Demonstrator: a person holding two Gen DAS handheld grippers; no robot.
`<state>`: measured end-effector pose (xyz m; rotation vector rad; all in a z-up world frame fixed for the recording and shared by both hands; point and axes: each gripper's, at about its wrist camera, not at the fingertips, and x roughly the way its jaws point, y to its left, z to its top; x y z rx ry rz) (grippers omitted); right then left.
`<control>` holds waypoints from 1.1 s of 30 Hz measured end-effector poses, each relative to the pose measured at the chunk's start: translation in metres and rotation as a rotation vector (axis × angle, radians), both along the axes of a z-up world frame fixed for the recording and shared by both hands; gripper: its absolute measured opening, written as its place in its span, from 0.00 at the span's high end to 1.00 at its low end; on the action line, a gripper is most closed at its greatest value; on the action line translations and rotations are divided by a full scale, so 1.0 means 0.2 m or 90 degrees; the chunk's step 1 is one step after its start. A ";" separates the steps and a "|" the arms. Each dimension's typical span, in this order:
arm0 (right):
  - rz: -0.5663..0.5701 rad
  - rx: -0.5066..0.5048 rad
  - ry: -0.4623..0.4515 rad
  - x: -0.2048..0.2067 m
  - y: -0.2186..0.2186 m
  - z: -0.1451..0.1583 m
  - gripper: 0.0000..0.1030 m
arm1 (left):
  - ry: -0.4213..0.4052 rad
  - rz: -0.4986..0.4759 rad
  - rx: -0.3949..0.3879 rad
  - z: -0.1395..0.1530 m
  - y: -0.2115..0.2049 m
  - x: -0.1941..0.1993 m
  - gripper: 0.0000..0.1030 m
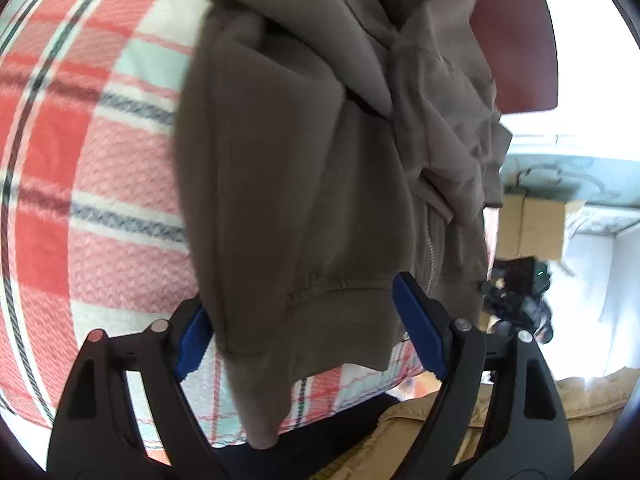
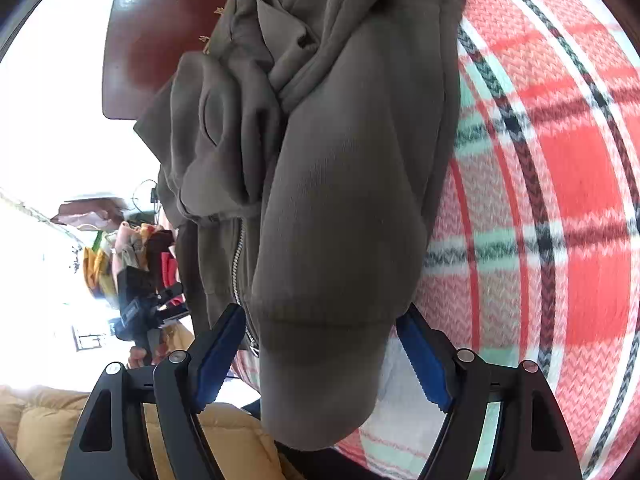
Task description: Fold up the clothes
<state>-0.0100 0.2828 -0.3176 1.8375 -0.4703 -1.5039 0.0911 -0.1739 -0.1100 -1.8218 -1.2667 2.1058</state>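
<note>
Your left tongs (image 1: 308, 332) are spread wide. The ribbed hem of the brown hoodie (image 1: 304, 168) lies between the blue pads (image 1: 420, 332), but they do not pinch it. Your right tongs (image 2: 320, 356) are spread wide too, with a cuffed sleeve end between the pads and no squeeze on it.

The hoodie lies bunched on the plaid blanket (image 1: 100, 200). In the left view it runs from 6 o'clock up to 12 o'clock, and the blanket fills the side from 7 to 11 o'clock. In the right view the blanket is on the side from 1 to 5 o'clock. The zipper (image 2: 239, 268) runs along the hoodie at about 8 o'clock from the middle. The hem and the sleeve end hang a little past the blanket's edge.

Watch out. If you close now, you may catch only the top layer, and the rest will slide off. The zipper is near your right tongs and could snag. The top is still crumpled, so a pull may drag the whole lump, not flatten it.
</note>
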 end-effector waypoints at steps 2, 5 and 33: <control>0.000 0.015 0.016 0.01 -0.01 0.03 0.23 | -0.002 -0.012 0.003 0.00 0.02 -0.03 0.19; 0.009 0.020 0.037 0.00 -0.03 0.07 0.23 | -0.006 -0.013 0.023 -0.02 -0.01 -0.03 0.19; -0.367 -0.326 -0.113 -0.75 -0.17 0.30 0.87 | 0.206 0.302 0.304 0.43 -0.62 -0.64 0.75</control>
